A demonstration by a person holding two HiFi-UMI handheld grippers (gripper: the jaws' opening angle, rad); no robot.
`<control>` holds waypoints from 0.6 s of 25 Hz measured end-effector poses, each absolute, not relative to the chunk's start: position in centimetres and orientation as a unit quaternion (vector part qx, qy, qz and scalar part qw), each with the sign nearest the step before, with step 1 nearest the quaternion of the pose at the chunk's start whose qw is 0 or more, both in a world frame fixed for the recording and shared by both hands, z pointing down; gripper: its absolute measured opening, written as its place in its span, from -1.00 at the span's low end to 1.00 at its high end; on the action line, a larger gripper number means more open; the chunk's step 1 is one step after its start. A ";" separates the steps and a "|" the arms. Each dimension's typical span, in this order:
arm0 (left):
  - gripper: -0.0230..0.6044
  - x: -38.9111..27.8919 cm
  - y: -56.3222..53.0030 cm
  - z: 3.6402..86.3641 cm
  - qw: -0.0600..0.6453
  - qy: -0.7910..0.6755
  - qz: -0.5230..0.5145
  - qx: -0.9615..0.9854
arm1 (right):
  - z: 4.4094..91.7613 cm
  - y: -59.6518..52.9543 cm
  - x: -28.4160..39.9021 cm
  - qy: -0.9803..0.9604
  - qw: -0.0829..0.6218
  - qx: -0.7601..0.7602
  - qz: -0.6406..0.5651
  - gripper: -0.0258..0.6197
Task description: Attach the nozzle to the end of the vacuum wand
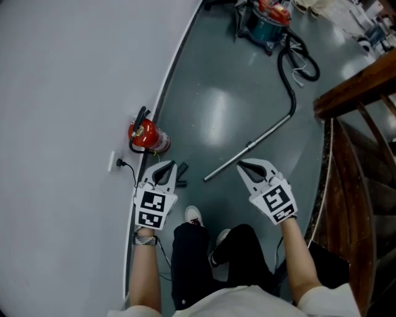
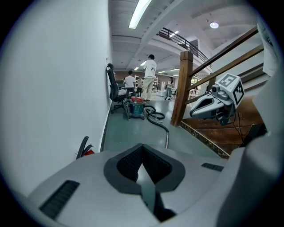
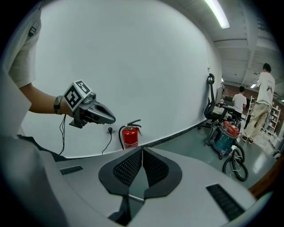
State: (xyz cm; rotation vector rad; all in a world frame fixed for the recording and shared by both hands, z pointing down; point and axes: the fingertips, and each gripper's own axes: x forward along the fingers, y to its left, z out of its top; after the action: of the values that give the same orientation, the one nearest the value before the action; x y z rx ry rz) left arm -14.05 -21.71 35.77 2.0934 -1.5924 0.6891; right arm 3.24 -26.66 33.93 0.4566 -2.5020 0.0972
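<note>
Vacuum wand (image 1: pixel 266 134) lies on the grey-green floor (image 1: pixel 216 105), slanting from its black hose (image 1: pixel 283 68) and the far vacuum cleaner (image 1: pixel 267 18) towards the person. In the head view its bare near end falls between the two grippers. Left gripper (image 1: pixel 163 167) and right gripper (image 1: pixel 243 164) each have their jaws pressed together on nothing. A red fire extinguisher (image 1: pixel 145 135) stands by the left wall (image 1: pixel 62 93).

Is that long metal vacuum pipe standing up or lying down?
Lying down: the vacuum wand rests flat on the floor, its hose curving to the vacuum cleaner.
</note>
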 end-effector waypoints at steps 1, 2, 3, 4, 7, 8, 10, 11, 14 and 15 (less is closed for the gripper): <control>-0.93 -14.2 -21.9 36.7 0.212 -0.572 0.244 0.754 | 35.0 -26.7 3.2 -0.940 0.296 0.168 0.037 -0.83; -0.93 -14.4 -22.2 37.7 0.214 -0.572 0.240 0.754 | 36.1 -26.8 3.0 -0.940 0.297 0.166 0.037 -0.83; -0.93 -14.5 -22.5 38.6 0.215 -0.573 0.237 0.755 | 37.2 -26.9 2.9 -0.940 0.298 0.165 0.037 -0.83; -0.93 -14.6 -22.9 39.5 0.214 -0.572 0.236 0.755 | 38.3 -27.0 2.8 -0.940 0.297 0.164 0.038 -0.83; -0.93 -14.5 -23.5 42.1 0.210 -0.569 0.240 0.758 | 41.1 -27.4 2.7 -0.940 0.294 0.166 0.044 -0.83; -0.93 -14.6 -23.6 42.9 0.209 -0.569 0.241 0.758 | 41.9 -27.6 2.6 -0.941 0.292 0.167 0.043 -0.83; -0.93 -14.8 -23.6 44.5 0.206 -0.569 0.241 0.759 | 43.4 -28.0 2.2 -0.942 0.287 0.169 0.039 -0.83; -0.93 -15.0 -23.5 45.4 0.204 -0.569 0.241 0.760 | 44.2 -28.3 2.0 -0.943 0.284 0.170 0.036 -0.83; -0.93 -15.1 -23.3 48.6 0.194 -0.567 0.246 0.762 | 47.1 -28.7 1.5 -0.945 0.281 0.167 0.021 -0.83; -0.93 -15.0 -23.1 49.8 0.192 -0.565 0.247 0.763 | 48.2 -28.7 1.4 -0.945 0.283 0.165 0.017 -0.83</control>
State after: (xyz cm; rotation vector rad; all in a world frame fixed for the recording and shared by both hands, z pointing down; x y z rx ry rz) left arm -14.98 -23.14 49.78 2.1420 -1.5870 0.6925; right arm 1.45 -28.67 48.19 0.4410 -2.5296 0.0463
